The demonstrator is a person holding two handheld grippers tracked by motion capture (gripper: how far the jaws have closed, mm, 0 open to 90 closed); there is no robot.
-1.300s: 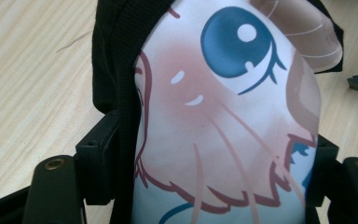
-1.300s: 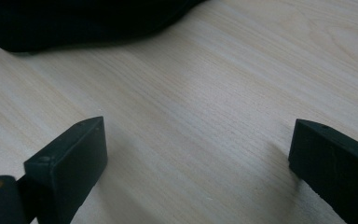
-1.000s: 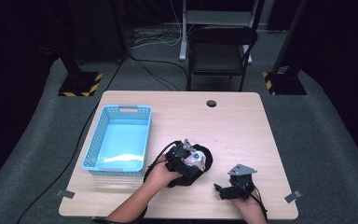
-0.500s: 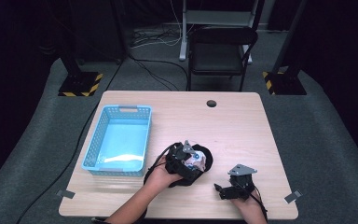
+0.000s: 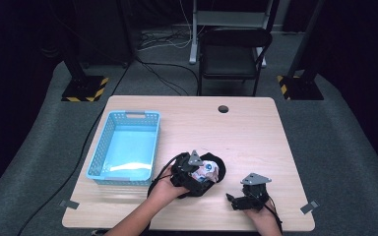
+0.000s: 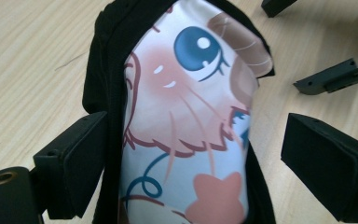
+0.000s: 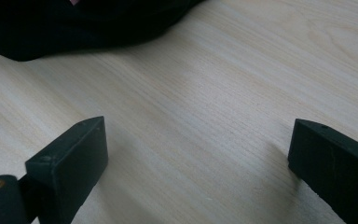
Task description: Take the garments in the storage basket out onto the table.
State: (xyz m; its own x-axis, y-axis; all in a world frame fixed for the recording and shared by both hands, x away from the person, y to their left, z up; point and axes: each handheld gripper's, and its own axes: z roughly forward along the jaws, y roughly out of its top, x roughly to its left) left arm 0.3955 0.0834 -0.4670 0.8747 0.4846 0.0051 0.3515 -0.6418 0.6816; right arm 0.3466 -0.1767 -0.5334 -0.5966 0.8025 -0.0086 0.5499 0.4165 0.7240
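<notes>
Left tongs (image 6: pixel 186 154) gape wide around the cartoon-print black pouch (image 6: pixel 186 116), not yet clamped, its long axis running straight away between the jaws. Right tongs (image 7: pixel 196 163) rest open and empty on the counter (image 5: pixel 256 128), pouch just beyond them; the left is nearer.

Light falls from above onto the wooden table (image 5: pixel 246 132), leaving it bright while the surrounding room sinks into near black. The blue basket (image 5: pixel 126 147) shows a pale glare patch on its floor. The high view is soft and slightly grainy. In the left gripper view the printed cloth (image 6: pixel 186 121) is sharp and evenly lit, with the near jaws blurred. The right gripper view shows soft shadows beside its 2 jaws.
</notes>
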